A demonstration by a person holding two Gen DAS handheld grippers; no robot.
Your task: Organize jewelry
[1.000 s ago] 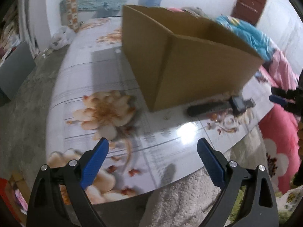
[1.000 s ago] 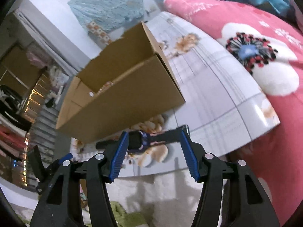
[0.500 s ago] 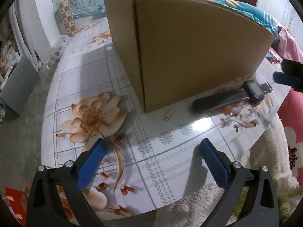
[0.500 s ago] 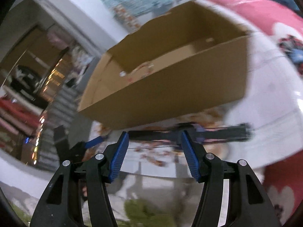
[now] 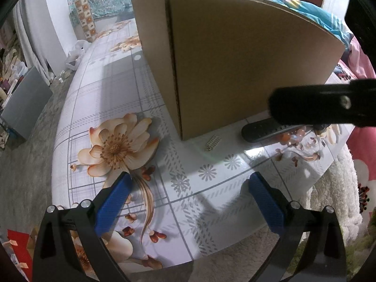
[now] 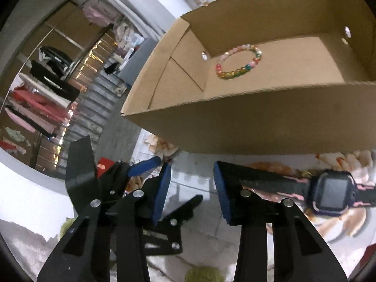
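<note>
A dark watch [image 6: 331,192] with pink trim lies flat on the flower-print table [image 5: 178,164], in front of the cardboard box [image 5: 235,65]. Its strap [image 5: 258,129] runs behind my right gripper's right finger. My right gripper [image 6: 191,171] hovers over the table left of the watch face, jaws closing with only table between the pads. A colourful bead bracelet [image 6: 239,62] lies inside the box [image 6: 258,122]. A small gold piece [image 5: 212,142] rests by the box corner. My left gripper [image 5: 188,181] hangs wide open above the table edge, holding nothing.
Some glossy pink and orange beads [image 5: 291,137] sit by the strap, partly under the right gripper's black finger [image 5: 317,108]. A pink flowered blanket [image 5: 362,145] lies right of the table, and a white fluffy rug [image 5: 329,188] below its edge. The left gripper's body [image 6: 112,183] shows left of my right fingers.
My right gripper swung left along the watch, so the watch face now lies right of its fingers, and its jaws narrowed. The box's inside came into view. The left gripper barely moved.
</note>
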